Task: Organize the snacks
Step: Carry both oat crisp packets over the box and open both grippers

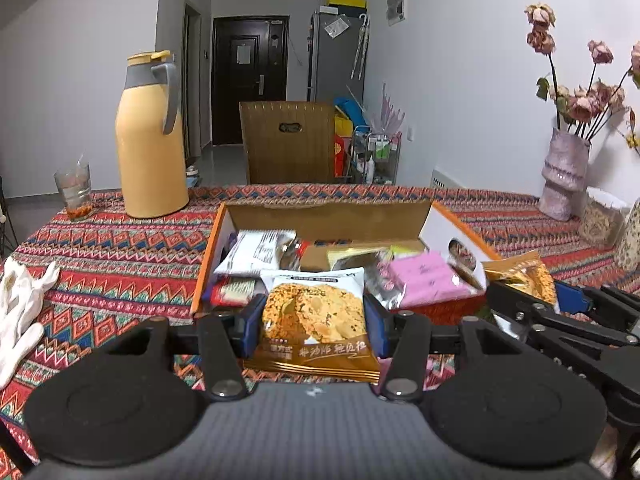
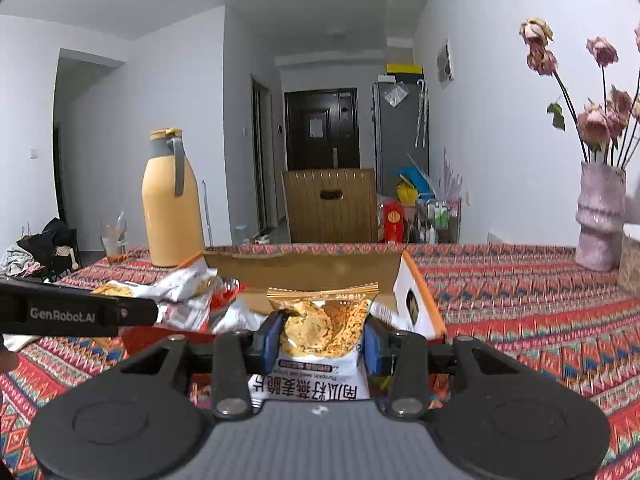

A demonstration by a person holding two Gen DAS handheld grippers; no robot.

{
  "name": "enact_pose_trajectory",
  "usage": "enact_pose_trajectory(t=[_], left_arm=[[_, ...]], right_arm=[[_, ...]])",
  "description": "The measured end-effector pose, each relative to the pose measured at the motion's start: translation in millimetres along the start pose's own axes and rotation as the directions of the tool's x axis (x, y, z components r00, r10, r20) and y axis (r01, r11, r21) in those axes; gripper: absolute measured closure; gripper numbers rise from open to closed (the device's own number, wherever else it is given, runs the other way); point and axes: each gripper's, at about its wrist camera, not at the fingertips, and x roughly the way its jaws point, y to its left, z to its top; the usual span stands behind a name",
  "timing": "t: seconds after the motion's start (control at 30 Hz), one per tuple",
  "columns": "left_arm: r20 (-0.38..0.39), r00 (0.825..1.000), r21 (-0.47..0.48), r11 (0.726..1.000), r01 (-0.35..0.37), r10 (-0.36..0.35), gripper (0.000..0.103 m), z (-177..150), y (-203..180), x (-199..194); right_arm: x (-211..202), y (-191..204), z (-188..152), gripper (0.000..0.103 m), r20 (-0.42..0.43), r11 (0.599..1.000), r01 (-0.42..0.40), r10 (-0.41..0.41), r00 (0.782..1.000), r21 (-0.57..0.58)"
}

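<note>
Two cracker packets lifted, one clamped in left claw (image 1: 314, 316), one (image 2: 324, 324) in right claw (image 2: 320, 334); ahead of both, open box (image 1: 320, 210) part-filled with snacks; both packets apparently unplaced.

**Background items, non-task**

Worktop (image 1: 120, 248) has a red patterned cloth over it. Yellow thermos jug (image 1: 150, 136) with grey handle stands upright at far left; drinking glass (image 1: 74, 192) just left of it, reddish residue at the bottom. White gloves (image 1: 20, 300) lie at the left edge. Pink ribbed vase (image 1: 564, 174) with dried roses (image 1: 592, 96) at far right, against the wall. Behind the worktop: brown chair back (image 1: 288, 140), wire trolley (image 1: 376, 152), grey fridge (image 1: 336, 56), dark door (image 1: 248, 76).
</note>
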Motion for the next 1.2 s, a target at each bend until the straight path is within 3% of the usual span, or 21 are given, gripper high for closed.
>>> enact_pose_trajectory(t=[0.6,0.93,1.2], left_arm=[[0.052,0.996,-0.073,0.995,-0.063,0.067,0.051,54.2,-2.0,54.0],[0.054,0.995,-0.080,0.993,-0.081,0.085,0.051,43.9,-2.3,83.0],[0.056,0.995,-0.082,0.994,-0.079,0.084,0.051,38.3,-1.4,84.9]], right_arm=[[69.7,-21.5,41.3,0.063,0.080,0.998,0.033,-0.037,0.996,0.050],[97.4,-34.2,26.0,0.063,0.033,0.997,0.045,-0.047,0.998,0.068],[103.4,-29.8,19.2,0.062,0.001,0.998,0.038,-0.038,0.999,0.059]])
